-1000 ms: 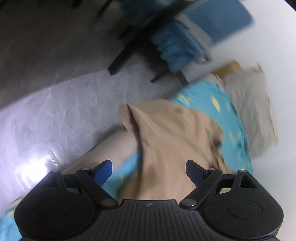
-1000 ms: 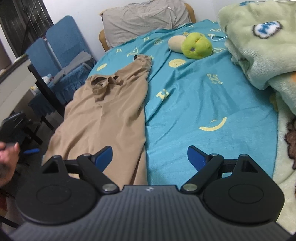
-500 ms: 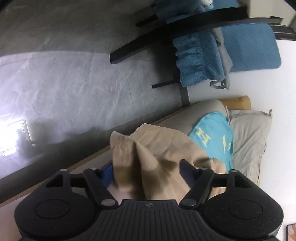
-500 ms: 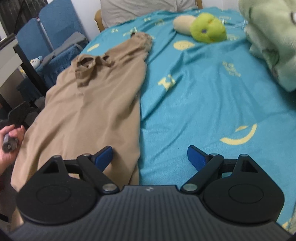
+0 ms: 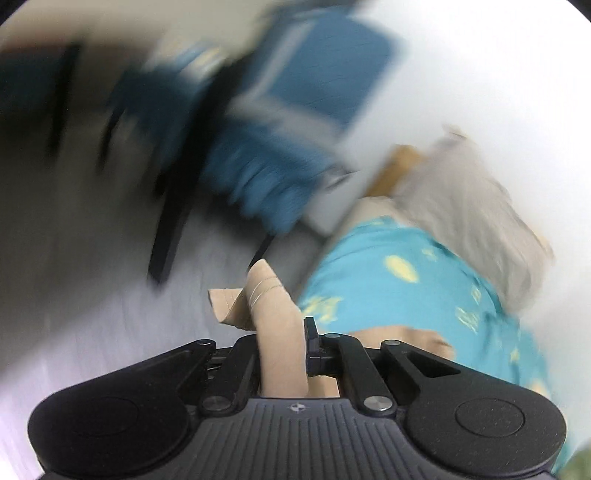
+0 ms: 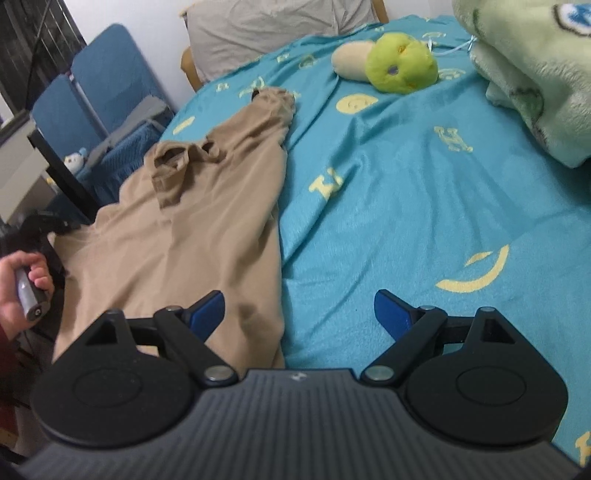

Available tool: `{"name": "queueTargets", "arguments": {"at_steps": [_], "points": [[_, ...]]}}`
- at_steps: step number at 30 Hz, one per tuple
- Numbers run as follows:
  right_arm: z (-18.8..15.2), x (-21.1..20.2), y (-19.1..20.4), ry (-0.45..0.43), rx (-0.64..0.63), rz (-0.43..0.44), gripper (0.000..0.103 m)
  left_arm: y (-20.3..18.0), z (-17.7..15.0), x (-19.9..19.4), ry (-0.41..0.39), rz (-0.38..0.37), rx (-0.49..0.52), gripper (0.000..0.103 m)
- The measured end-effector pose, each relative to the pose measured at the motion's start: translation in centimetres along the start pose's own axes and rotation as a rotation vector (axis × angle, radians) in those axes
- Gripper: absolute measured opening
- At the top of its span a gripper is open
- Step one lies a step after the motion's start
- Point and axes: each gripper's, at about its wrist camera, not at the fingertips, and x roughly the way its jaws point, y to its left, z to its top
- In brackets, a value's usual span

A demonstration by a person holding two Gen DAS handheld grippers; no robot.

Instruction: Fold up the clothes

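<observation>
A: Your left wrist camera sits close above the left gripper [image 5: 282,343], looking off the bed's edge past the tan shirt [image 5: 275,325] toward the blue chair [image 5: 321,66] and grey pillow [image 5: 469,218]; it's badly blurred

B: And your right one?

A: It looks from low over the teal bedsheet [image 6: 406,192] toward the headboard. Both views share the shirt [image 6: 192,229], pillow [image 6: 273,26], chair [image 6: 110,81] and sheet [image 5: 399,291]
</observation>
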Motion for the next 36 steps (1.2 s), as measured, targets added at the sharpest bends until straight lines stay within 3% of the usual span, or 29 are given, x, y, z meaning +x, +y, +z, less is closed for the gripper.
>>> {"name": "queueTargets", "arguments": {"at_steps": [4, 6, 11, 13, 15, 16, 18, 23, 28, 31, 36], "points": [[0.4, -1.2, -0.2, -0.041, 0.017, 0.003, 0.089, -10.1, -0.4, -3.1, -0.058, -0.072, 0.342, 0.005], [0.6, -1.9, -0.6, -0.063, 0.033, 0.000, 0.089, -14.6, -2.2, -3.8, -0.044, -0.128, 0.451, 0.005], [1.3, -2.7, -1.8, -0.107, 0.075, -0.013, 0.089, -21.5, -8.8, -3.3, 0.073, -0.228, 0.516, 0.009], [1.4, -2.7, -2.1, -0.115, 0.078, -0.013, 0.089, -22.0, -10.9, -2.7, 0.139, -0.229, 0.482, 0.021], [1.5, -2.5, -2.2, -0.115, 0.078, -0.013, 0.089, -22.4, -13.0, -2.0, 0.204, -0.229, 0.448, 0.046], [1.5, -2.5, -2.3, -0.113, 0.080, -0.007, 0.089, -22.6, -14.0, -1.7, 0.236, -0.229, 0.431, 0.049], [1.6, -2.7, -2.4, -0.113, 0.085, 0.009, 0.089, -21.8, -14.3, -1.9, 0.287, -0.221, 0.386, 0.052], [1.7, -3.6, -1.7, -0.128, 0.063, 0.068, 0.089, -16.1, -13.6, -6.6, 0.317, -0.155, 0.402, 0.071], [1.2, -4.5, -1.0, -0.116, 0.050, 0.104, 0.089, -7.4, -12.9, -12.8, 0.482, -0.097, 0.329, 0.074], [1.0, -5.4, -0.6, -0.118, 0.056, 0.118, 0.089, -2.3, -13.7, -14.3, 0.615, -0.034, 0.269, 0.074], [0.3, -7.2, -0.6, -0.127, 0.066, 0.111, 0.089, 2.5, -14.6, -15.9, 0.737, 0.015, 0.263, 0.069]]}}
